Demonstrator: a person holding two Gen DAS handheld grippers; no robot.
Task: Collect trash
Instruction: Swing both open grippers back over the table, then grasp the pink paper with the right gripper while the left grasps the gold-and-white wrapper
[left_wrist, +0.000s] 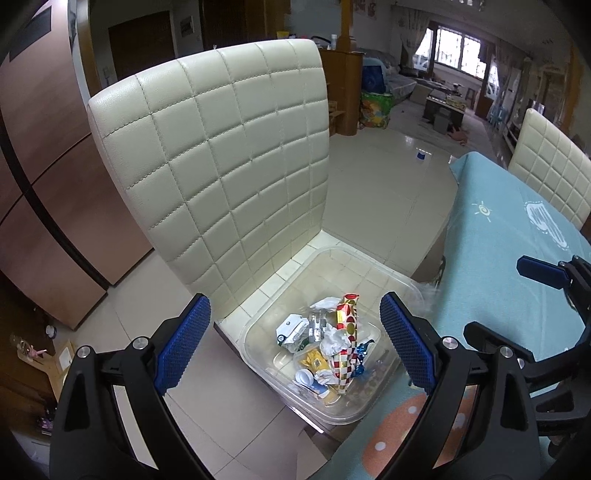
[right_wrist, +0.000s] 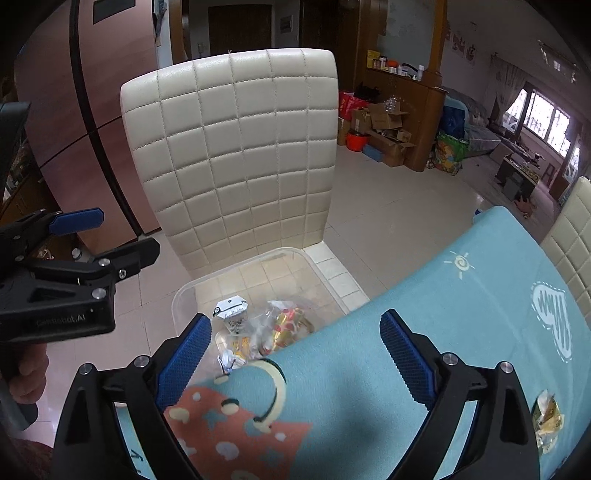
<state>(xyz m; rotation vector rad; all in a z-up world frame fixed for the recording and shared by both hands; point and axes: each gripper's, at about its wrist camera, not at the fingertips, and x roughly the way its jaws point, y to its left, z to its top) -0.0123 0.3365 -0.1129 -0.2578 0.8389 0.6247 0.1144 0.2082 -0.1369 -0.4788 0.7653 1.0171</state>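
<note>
A clear plastic bin (left_wrist: 258, 321) stands on the seat of a cream quilted chair (left_wrist: 221, 155). It holds several pieces of trash, among them a red and gold checked wrapper (left_wrist: 345, 343) and crumpled white paper. My left gripper (left_wrist: 295, 339) is open and empty, above the bin. My right gripper (right_wrist: 295, 354) is open and empty, over the table edge next to the bin (right_wrist: 184, 295). A crumpled yellow wrapper (right_wrist: 546, 417) lies on the table at the right. Each gripper shows in the other's view, the right one (left_wrist: 546, 280) and the left one (right_wrist: 85, 229).
The table has a light blue cloth (right_wrist: 443, 314) with cartoon prints. A second cream chair (left_wrist: 550, 162) stands at its far side. A brown wardrobe (left_wrist: 40, 166) is on the left. Tiled floor (left_wrist: 388, 177) lies behind the chair; boxes (right_wrist: 384, 133) stand farther back.
</note>
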